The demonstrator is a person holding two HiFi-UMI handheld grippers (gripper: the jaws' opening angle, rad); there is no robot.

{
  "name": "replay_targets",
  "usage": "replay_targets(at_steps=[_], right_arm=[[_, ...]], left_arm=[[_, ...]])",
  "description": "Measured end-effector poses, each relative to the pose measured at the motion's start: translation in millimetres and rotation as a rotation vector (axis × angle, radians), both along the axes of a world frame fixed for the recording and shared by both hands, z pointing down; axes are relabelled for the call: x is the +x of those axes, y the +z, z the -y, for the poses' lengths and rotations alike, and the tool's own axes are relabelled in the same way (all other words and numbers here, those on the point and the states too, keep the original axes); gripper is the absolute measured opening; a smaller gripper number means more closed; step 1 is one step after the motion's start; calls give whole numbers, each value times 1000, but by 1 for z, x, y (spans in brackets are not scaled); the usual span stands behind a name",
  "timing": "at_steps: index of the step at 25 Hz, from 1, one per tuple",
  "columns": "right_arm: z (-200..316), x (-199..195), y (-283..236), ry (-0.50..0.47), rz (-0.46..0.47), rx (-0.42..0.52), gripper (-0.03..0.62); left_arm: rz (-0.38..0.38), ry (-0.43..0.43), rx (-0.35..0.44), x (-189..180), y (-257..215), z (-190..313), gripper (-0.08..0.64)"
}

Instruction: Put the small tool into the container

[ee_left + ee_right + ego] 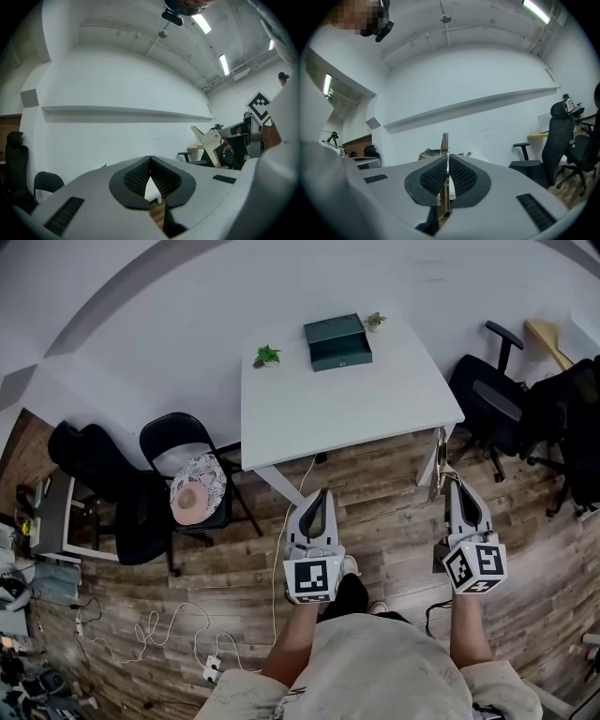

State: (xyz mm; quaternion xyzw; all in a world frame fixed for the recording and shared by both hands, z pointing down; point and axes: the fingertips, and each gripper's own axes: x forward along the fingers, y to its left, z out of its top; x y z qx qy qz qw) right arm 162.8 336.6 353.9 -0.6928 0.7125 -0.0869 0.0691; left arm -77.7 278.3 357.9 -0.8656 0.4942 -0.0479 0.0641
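Right tongs (457,486) — clamped on small tool (439,463), thin, brass-coloured. Left tongs (319,495) — closed, empty. Container (337,341), dark green, on far side of white desk (375,404), well apart from both.

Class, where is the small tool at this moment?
The small tool stands upright, clamped in the right gripper's jaws in the right gripper view. In the head view that gripper is lower right, off the white table's near right corner.

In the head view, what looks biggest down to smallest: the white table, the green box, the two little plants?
1. the white table
2. the green box
3. the left plant and right plant: tiny, nearly alike, so unranked.
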Motion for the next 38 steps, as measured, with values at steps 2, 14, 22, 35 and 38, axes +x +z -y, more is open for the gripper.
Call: replay_targets(at_steps=[2, 14, 22, 35, 38], right_arm=[[16, -6, -2, -4, -5, 1, 17], [112, -45, -4, -34, -32, -26, 17], [155, -65, -2, -37, -43, -49, 17], [208, -84, 2, -27, -50, -65, 17], [220, -89, 2, -22, -51, -71, 17]], left_arm=[[-2, -7, 2, -7, -1, 15, 6], [-15, -35, -30, -47, 5, 106, 6], [-26, -31, -38, -65, 9, 150, 6], [-38, -16, -50, -79, 13, 208, 6], [-37, -9, -56, -82, 15, 222, 6]])
